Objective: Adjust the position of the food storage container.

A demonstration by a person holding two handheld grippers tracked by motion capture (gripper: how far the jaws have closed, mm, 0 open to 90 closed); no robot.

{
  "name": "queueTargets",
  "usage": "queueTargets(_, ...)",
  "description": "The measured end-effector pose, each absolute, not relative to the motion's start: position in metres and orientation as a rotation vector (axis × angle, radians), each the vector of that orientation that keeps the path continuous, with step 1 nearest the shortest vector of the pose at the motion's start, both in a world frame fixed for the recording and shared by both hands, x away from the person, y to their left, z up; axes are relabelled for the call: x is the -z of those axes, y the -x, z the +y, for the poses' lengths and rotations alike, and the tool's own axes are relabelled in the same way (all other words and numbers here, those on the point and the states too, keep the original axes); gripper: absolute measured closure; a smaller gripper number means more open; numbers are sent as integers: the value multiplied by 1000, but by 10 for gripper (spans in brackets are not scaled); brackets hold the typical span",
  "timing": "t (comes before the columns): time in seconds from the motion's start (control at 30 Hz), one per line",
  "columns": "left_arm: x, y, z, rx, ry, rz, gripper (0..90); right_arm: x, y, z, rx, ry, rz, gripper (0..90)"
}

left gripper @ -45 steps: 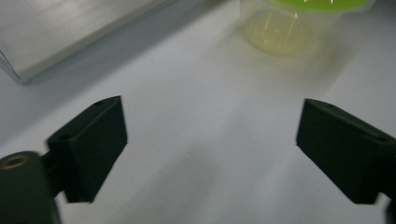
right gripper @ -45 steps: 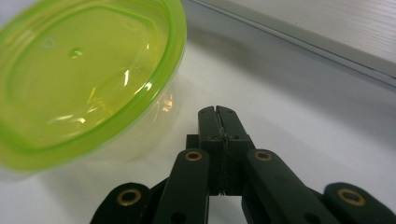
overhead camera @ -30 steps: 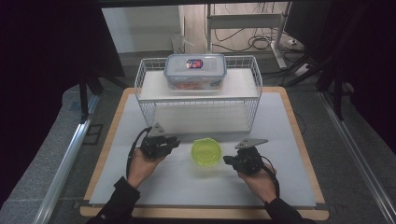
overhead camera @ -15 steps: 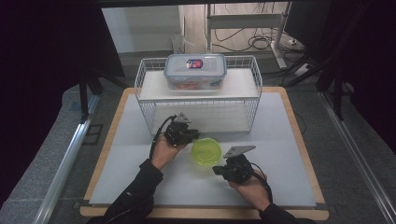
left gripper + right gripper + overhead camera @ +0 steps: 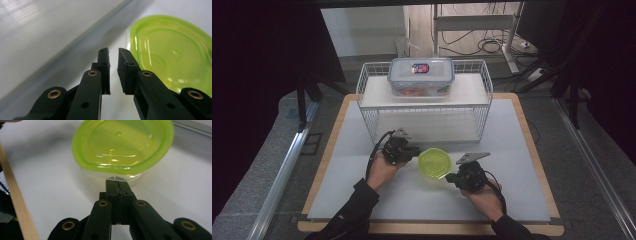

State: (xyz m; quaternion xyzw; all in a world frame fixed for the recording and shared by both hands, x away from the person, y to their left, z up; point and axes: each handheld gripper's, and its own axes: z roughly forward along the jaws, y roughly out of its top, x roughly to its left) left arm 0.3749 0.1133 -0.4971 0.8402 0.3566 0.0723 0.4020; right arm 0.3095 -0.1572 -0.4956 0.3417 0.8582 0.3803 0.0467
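Green-lidded container (image 5: 435, 164) sits on the white counter (image 5: 522, 150), near its front middle, just in front of the wire rack (image 5: 424, 107). On the rack's top shelf, at twelve o'clock from the container, rests a clear lidded box (image 5: 421, 76). At the container's nine o'clock, the left tongs (image 5: 416, 152) show a narrow gap with nothing between them. At its four o'clock, the right tongs (image 5: 449, 177) are pressed fully together, their tips against the container's wall under the lid rim.

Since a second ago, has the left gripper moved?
Yes. The left gripper has shifted right, toward the green lid, and nearer the wire rack.
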Motion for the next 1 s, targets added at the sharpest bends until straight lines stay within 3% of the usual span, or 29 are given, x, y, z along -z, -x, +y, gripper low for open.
queueTargets(0.47, 496, -345, 117, -103, -2093, 866, 794, 502, -333, -172, -1114, -1151, 2546, 894)
queueTargets(0.67, 493, -352, 127, -168, -2055, 921, 789, 507, -348, -177, -1115, -1224, 2515, 895)
queueTargets(0.8, 501, -365, 129, -73, -2005, 952, 783, 510, -354, -173, -1115, -1245, 2514, 896)
queueTargets(1.0, 507, -359, 130, -38, -2024, 948, 772, 514, -361, -166, -1107, -1239, 2522, 897)
